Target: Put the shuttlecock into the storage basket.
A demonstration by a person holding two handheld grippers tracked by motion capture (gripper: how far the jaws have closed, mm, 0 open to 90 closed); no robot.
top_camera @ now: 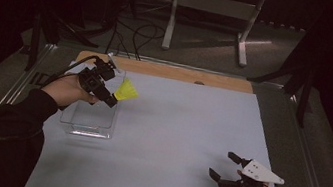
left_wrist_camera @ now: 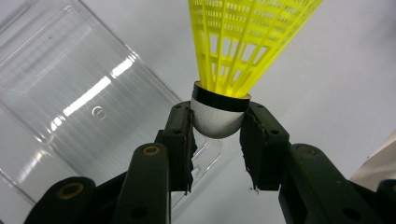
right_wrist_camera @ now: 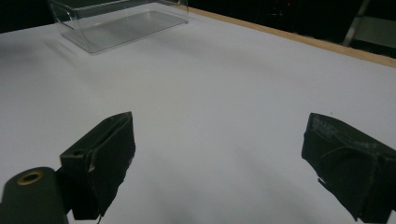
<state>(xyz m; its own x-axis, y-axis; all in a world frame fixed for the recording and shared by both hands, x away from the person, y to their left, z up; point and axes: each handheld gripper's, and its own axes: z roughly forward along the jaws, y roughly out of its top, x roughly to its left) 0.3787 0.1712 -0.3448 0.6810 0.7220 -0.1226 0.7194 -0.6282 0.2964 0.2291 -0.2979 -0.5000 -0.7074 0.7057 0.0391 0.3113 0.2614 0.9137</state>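
A yellow shuttlecock [top_camera: 127, 91] with a white cork base [left_wrist_camera: 217, 120] is held above the table at the left. My left gripper [top_camera: 111, 100] is shut on it, the pads [left_wrist_camera: 185, 140] pressing both sides of the cork, the yellow skirt pointing away from the hand. Just below and beside it stands a clear plastic box [top_camera: 89, 114], seen under the jaws in the left gripper view [left_wrist_camera: 70, 107]. My right gripper [top_camera: 224, 167] rests low near the table's front right, jaws wide open with nothing between them [right_wrist_camera: 215, 158].
A pale blue mat [top_camera: 184, 127] covers the table, with a wooden strip [top_camera: 168, 71] along its far edge. Metal rails [top_camera: 310, 162] run down both sides. The clear box [right_wrist_camera: 116, 21] lies far across the mat from the right gripper. Cables and a stand sit on the floor behind.
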